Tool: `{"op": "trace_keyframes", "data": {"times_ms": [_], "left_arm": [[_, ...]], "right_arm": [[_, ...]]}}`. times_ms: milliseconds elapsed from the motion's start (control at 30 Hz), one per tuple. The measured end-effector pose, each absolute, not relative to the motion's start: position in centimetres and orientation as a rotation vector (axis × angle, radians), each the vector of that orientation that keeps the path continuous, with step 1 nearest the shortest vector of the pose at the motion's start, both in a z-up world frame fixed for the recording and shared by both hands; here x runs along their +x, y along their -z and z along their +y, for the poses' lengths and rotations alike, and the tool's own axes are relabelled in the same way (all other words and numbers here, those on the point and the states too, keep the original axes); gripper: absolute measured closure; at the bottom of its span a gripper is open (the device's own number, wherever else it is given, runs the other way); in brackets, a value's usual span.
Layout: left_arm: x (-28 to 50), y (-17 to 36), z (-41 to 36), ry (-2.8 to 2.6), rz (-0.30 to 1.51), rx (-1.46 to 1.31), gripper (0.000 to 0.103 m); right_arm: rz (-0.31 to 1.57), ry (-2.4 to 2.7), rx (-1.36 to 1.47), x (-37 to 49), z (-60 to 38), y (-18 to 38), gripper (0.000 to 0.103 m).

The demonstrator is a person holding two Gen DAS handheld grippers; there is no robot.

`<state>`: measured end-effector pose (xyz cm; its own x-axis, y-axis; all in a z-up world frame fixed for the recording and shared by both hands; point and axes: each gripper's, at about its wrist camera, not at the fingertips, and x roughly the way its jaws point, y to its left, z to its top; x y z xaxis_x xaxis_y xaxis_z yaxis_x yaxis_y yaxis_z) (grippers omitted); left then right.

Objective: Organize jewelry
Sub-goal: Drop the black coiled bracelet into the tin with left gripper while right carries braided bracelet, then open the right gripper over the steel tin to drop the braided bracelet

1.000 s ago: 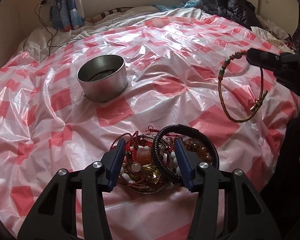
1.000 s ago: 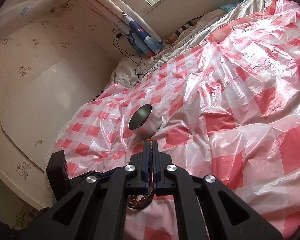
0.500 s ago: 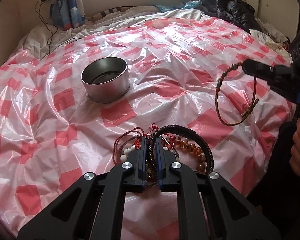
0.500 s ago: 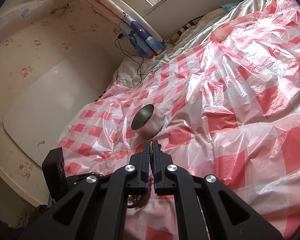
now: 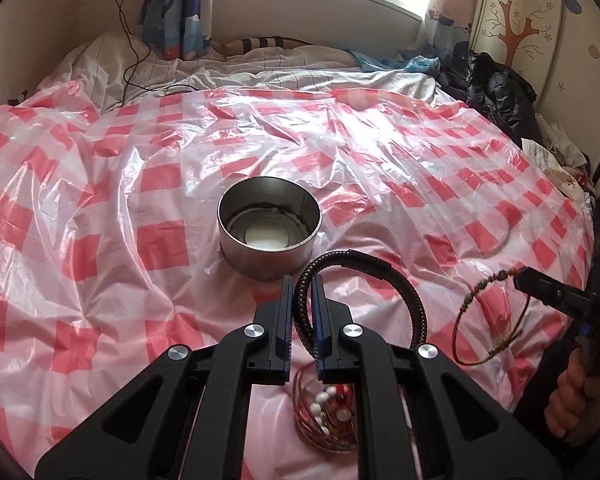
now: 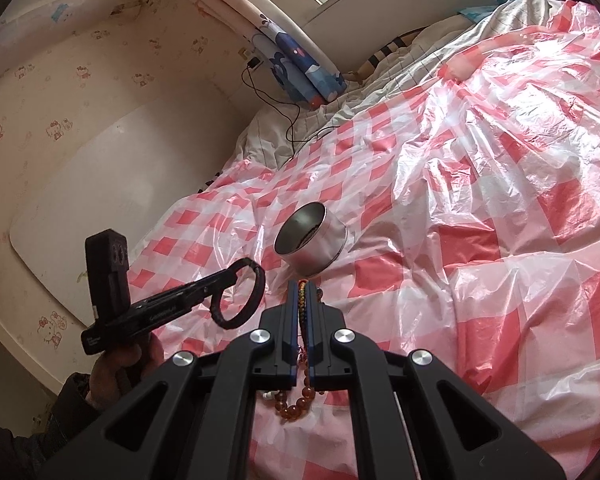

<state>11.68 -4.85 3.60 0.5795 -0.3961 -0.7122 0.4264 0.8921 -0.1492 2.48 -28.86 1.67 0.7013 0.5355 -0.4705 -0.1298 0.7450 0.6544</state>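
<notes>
A black bracelet (image 5: 364, 276) hangs in the air just in front of the tin (image 5: 269, 233), clamped in the left gripper (image 5: 301, 300). The right gripper (image 6: 301, 300) pinches a cord bracelet (image 5: 485, 320), also clear of the bed (image 5: 100, 200), right of the tin. A bead pile (image 5: 328, 412) lies nearer than the tin.

The heap of beads (image 5: 327, 414) shows only through the gap under the left claw (image 5: 302, 312); its arms cover the rest, so the pieces cannot be told apart. The amber bead strand (image 6: 296, 402) is partly hidden behind the right claw (image 6: 301, 312). What lies at the bottom of the metal tin (image 5: 269, 228) is glare and too unclear to name. The hand (image 5: 572, 396) is cut by the picture's edge.
</notes>
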Motion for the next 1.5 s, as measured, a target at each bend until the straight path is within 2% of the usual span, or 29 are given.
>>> {"op": "trace_keyframes", "data": {"times_ms": [500,867,1033,1100,1133,1167,1333,1367,1433,1500], "left_arm": [[22.6,-1.5,-6.7,0.416,0.801,-0.042,0.095],[24.9,1.9,-6.9,0.309,0.9,0.044,0.095],[24.3,0.5,-5.1,0.276,0.903,0.009,0.093],[23.9,-0.5,-3.6,0.237,0.872,-0.021,0.078],[23.6,-1.0,-2.8,0.222,0.857,-0.042,0.064],[23.4,-1.4,-1.9,0.211,0.844,-0.067,0.059],[22.9,-2.6,0.4,0.186,0.81,-0.116,0.051],[22.9,-2.7,0.6,0.183,0.809,-0.118,0.05],[22.9,-2.7,0.8,0.188,0.816,-0.121,0.05],[22.6,-2.9,0.6,0.197,0.82,-0.106,0.048]], "right_arm": [[0.734,-0.44,0.566,9.8,-26.8,-2.0,0.098],[0.723,-0.503,0.49,16.4,-23.8,-3.5,0.098],[0.723,-0.527,0.483,18.8,-22.2,-3.6,0.098],[0.731,-0.538,0.487,19.9,-21.5,-3.4,0.098],[0.737,-0.546,0.491,20.5,-21.0,-3.1,0.098],[0.744,-0.555,0.5,21.1,-20.6,-2.9,0.098],[0.815,-0.523,0.452,23.8,-18.4,-0.5,0.098],[0.833,-0.481,0.407,24.3,-18.2,0.1,0.094],[0.844,-0.416,0.365,24.4,-18.6,1.0,0.053],[0.832,-0.389,0.354,23.9,-19.6,0.9,0.052]]}}
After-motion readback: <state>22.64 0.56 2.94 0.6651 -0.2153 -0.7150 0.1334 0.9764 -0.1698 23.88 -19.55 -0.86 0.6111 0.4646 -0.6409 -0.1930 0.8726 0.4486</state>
